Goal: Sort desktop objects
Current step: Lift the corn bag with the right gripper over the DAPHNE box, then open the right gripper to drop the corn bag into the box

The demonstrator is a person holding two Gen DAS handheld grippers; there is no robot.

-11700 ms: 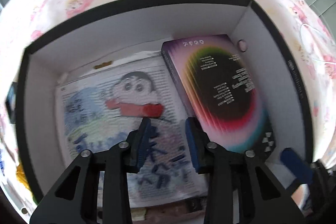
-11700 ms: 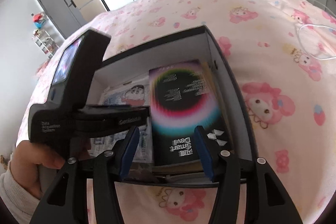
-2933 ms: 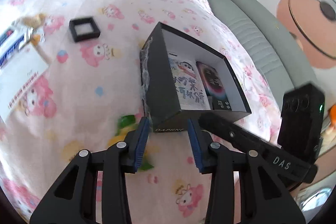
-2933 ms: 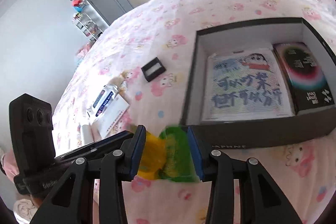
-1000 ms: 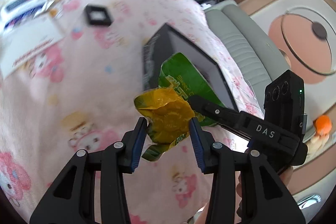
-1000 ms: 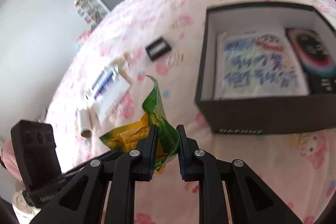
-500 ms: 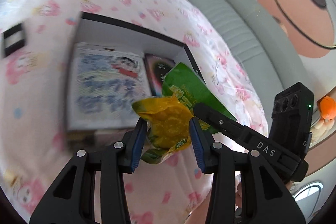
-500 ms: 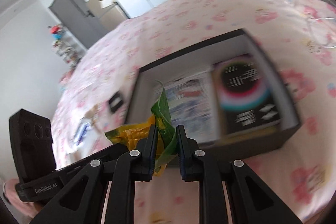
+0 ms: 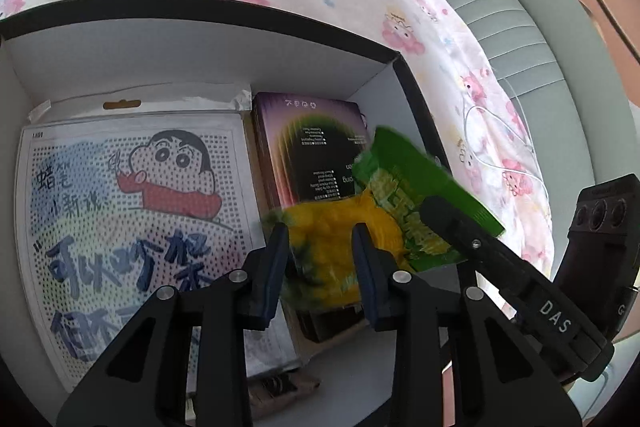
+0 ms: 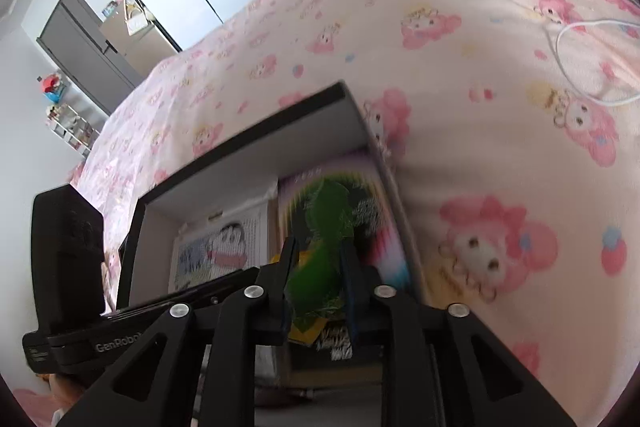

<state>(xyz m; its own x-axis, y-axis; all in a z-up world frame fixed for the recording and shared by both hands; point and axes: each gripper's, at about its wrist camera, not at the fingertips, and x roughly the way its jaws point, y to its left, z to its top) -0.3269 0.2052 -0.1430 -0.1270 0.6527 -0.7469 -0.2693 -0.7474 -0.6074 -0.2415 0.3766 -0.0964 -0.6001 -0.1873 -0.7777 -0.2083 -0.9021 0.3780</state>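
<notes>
A green and yellow snack bag (image 9: 384,203) hangs blurred over the right half of the black box (image 9: 200,15). My left gripper (image 9: 320,251) is closing, and its pads grip the bag's crumpled yellow end. In the right wrist view my right gripper (image 10: 318,267) is opening. The bag's green end (image 10: 324,255) lies loose between its parted fingers. One right finger (image 9: 452,223) crosses the green part in the left wrist view. Below the bag, inside the box, lie a cartoon-print sheet (image 9: 132,227) and a dark rainbow-coloured carton (image 9: 312,147).
The box (image 10: 248,143) sits on a pink cartoon-print bedspread (image 10: 480,27). A white cable (image 10: 580,63) lies on the spread to the right. A grey padded headboard (image 9: 520,27) stands beyond. Cabinets and shelves line the far wall.
Both grippers carried the bag from beside the box to above its right half. The right fingers, pinched on the green edge before, now stand apart. The left fingers have drawn closer together.
</notes>
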